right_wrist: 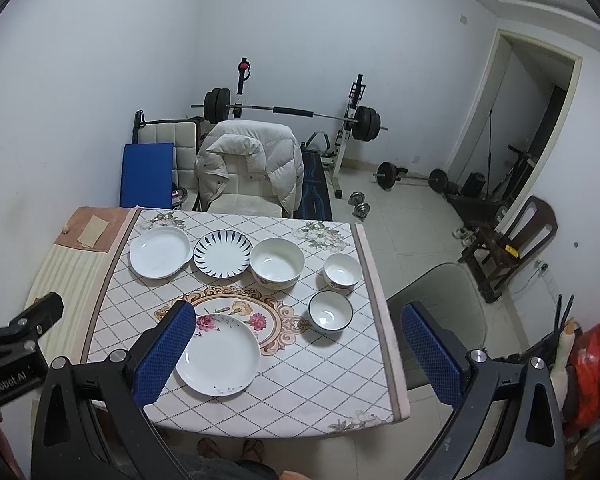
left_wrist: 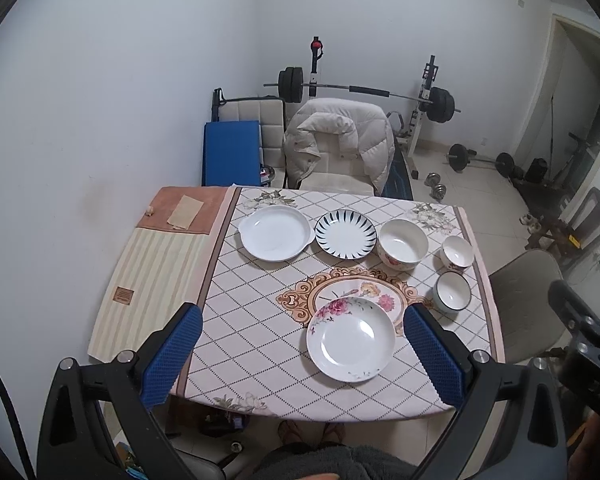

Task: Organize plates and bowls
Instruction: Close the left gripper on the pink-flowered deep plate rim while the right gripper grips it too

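While both claws hover above the table's near edge, nothing is gripped yet: the left gripper [left_wrist: 302,354] and right gripper [right_wrist: 298,354] each have jaws spread wide apart. On the table [left_wrist: 228,320], a flowered plate [left_wrist: 350,339] sits near the front edge; a white dish [left_wrist: 276,232], striped plate [left_wrist: 345,234], big bowl [left_wrist: 403,243] & two small bowls [left_wrist: 457,253] [left_wrist: 452,292] line the far & right edges. Best approach, prob.: pinch the plate's rim low, lift level, stack plates w/ plates. Readable: "GenRobot.AI" on the left tool's body [right_wrist: 4,380].
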A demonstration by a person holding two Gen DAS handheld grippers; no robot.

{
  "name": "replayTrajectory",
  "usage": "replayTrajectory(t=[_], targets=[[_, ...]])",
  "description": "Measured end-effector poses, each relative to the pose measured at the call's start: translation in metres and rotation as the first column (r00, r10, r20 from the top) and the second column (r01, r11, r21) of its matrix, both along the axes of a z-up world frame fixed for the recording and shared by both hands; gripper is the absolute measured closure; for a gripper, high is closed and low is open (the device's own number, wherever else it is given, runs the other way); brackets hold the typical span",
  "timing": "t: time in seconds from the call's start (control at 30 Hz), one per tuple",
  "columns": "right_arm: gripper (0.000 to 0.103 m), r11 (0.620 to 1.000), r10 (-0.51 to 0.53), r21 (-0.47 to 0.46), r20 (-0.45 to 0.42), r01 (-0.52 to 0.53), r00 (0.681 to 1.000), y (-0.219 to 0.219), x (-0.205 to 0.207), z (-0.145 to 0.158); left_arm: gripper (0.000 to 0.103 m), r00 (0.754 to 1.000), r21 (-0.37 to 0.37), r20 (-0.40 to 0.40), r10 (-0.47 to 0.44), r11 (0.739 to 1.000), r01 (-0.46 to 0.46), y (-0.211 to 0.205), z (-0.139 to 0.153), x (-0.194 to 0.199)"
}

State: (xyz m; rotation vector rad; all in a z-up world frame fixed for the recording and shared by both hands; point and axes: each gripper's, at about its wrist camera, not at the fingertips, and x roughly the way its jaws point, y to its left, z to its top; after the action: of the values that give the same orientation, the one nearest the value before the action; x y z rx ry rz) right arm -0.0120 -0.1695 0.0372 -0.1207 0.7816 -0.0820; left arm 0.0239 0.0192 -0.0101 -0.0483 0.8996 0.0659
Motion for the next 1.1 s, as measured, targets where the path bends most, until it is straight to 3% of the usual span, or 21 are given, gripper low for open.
replayTrajectory(t=[0.13, 0.27, 0.37, 0.57, 0.73, 0.97, 1.1], targets=[[0.0, 0.999, 0.013, 0.041, -0.087, -0.009, 0.996, -0.013, 0.038, -0.041, 0.0, 0.998, -0.032, -0.052, -0.023, 0.999, 0.021, 0.0, -0.039, 0.032], [0.0, 0.998, 0.032, 0.06, -0.235, -0.018, 0.971, -0.03, 0.093, -0.117, 0.0, 0.986, 0.021, -0.153, -0.072, 0.997, 0.076, -0.008, -0.1, 0.075], [0.0, 0.997, 0.065, 0.06, -0.359, -0.046, 0.931, -0.033, 0.126, -0.182, 0.0, 0.97, 0.027, -0.236, -0.064, 0.997, 0.073, -0.007, -0.147, 0.103], [0.0, 0.995, 0.076, 0.094, -0.546, -0.03, 0.834, -0.043, 0.184, -0.312, 0.0, 0.887, 0.033, -0.453, -0.086, 0.993, 0.113, -0.007, -0.254, 0.157], [0.0, 0.991, 0.088, 0.137, -0.654, 0.003, 0.751, -0.048, 0.223, -0.392, 0.005, 0.803, -0.078, -0.586, -0.107, 0.994, 0.075, 0.003, -0.332, 0.186], [0.0, 0.971, 0.163, 0.239, -0.725, 0.023, 0.669, -0.037, 0.242, -0.447, 0.017, 0.73, -0.184, -0.666, -0.153, 0.982, 0.039, 0.011, -0.394, 0.196], [0.001, 0.957, 0.197, 0.287, -0.752, 0.044, 0.629, -0.035, 0.244, -0.465, 0.021, 0.711, -0.225, -0.68, -0.181, 0.974, 0.033, 0.01, -0.405, 0.192]])
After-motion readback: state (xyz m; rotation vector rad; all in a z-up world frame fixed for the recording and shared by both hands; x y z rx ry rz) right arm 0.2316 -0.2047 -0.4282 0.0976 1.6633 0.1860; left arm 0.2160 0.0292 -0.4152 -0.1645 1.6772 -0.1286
